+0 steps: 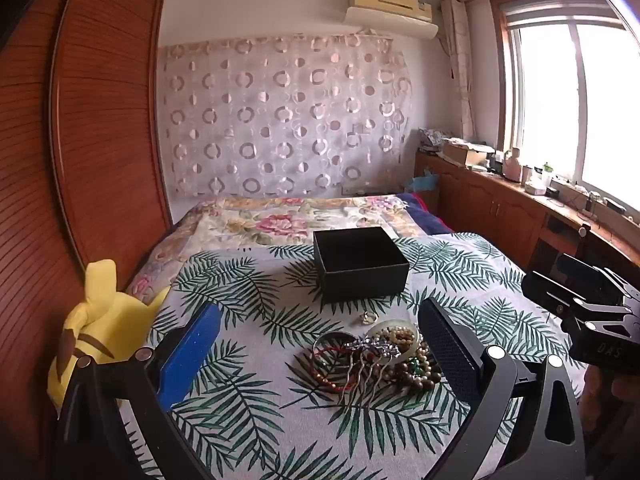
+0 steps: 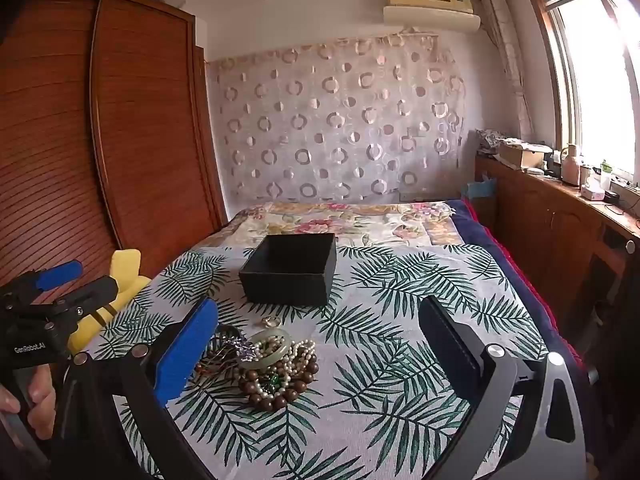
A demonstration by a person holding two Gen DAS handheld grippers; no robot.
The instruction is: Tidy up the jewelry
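A heap of jewelry (image 1: 376, 360) lies on the leaf-print cloth (image 1: 256, 408): bead bracelets, a pale jade bangle (image 1: 394, 334), a silver hair comb (image 1: 370, 350) and a small ring (image 1: 367, 317). An open black box (image 1: 360, 264) stands behind it. My left gripper (image 1: 320, 356) is open, empty, held above the cloth with the heap between its fingers. In the right wrist view the heap (image 2: 264, 368) lies near the left blue finger (image 2: 188, 348), with the box (image 2: 292, 268) beyond. My right gripper (image 2: 320, 352) is open and empty.
A yellow plush toy (image 1: 92, 332) lies at the bed's left edge beside a wooden wardrobe (image 1: 92, 152). A floral blanket (image 1: 288, 220) covers the far bed. A wooden counter (image 2: 560, 216) with clutter runs under the window at right.
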